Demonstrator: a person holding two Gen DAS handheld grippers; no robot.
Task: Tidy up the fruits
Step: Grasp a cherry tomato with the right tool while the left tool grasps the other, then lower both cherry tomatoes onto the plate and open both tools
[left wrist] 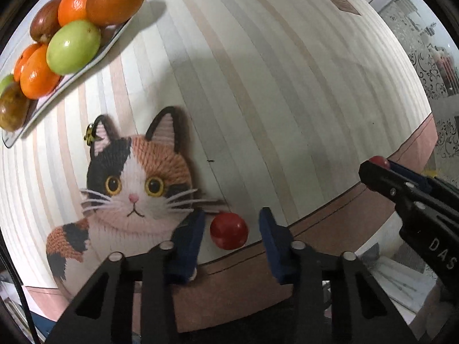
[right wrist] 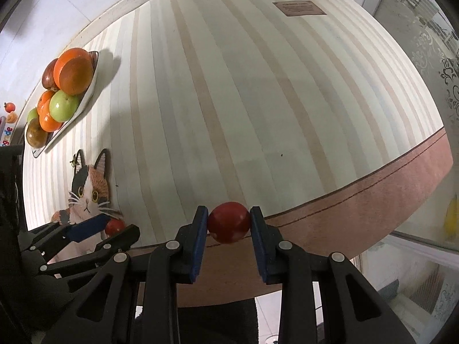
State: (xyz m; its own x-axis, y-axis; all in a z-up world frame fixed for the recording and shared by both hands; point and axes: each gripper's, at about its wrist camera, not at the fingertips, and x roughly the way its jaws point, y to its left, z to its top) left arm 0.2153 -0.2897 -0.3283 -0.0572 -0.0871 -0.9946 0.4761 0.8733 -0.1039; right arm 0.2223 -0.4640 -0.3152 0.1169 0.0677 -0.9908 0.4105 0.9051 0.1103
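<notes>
Right fingers (right wrist: 200, 229) clamp red fruit (right wrist: 228, 223) — left view alone shows left fingers (left wrist: 193, 232) gapped around second fruit (left wrist: 228, 230).

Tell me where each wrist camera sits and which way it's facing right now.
Left wrist: on the left gripper, looking down at the striped table; its open fingers flank a red fruit.
Right wrist: on the right gripper, looking down at the table edge; its fingers clamp a second red fruit.
Shared: the fruit plate, cat mat, and each other's gripper.
</notes>
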